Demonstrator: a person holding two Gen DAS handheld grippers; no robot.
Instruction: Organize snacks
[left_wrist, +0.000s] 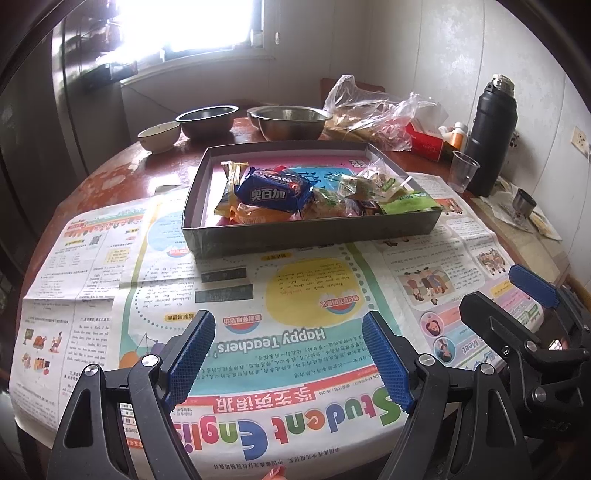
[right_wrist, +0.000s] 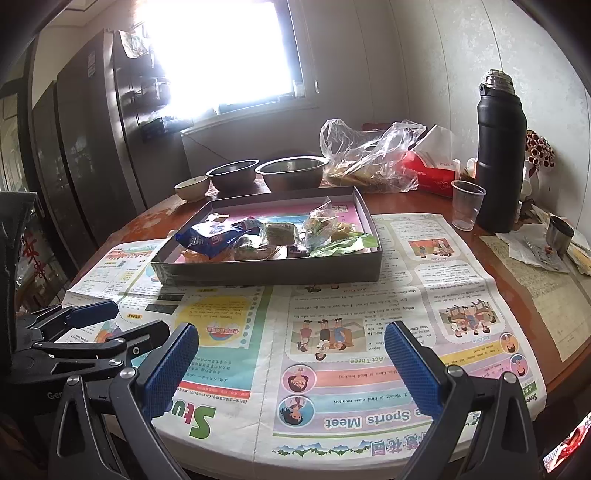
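A shallow grey box (left_wrist: 306, 236) (right_wrist: 266, 271) stands on a spread newspaper (left_wrist: 258, 332) (right_wrist: 332, 350) and holds several wrapped snacks. Among them lie a blue biscuit pack (left_wrist: 275, 192) (right_wrist: 210, 238), an orange-wrapped snack (left_wrist: 255, 214) and a green packet (left_wrist: 410, 203) (right_wrist: 343, 245). My left gripper (left_wrist: 288, 325) hovers open over the newspaper, short of the box, nothing between its blue pads. My right gripper (right_wrist: 291, 338) is open too, just to the right of the left one, and empty. In the left wrist view the right gripper's fingers (left_wrist: 532, 282) show at the right edge.
Behind the box stand two steel bowls (left_wrist: 290, 122) (right_wrist: 232, 173), a small ceramic bowl (left_wrist: 159, 134), a clear plastic bag (right_wrist: 369, 155) and a red tissue box (right_wrist: 428, 171). A black thermos (right_wrist: 500, 147), a plastic cup (right_wrist: 467, 205) and a small metal cup (right_wrist: 559, 234) crowd the right.
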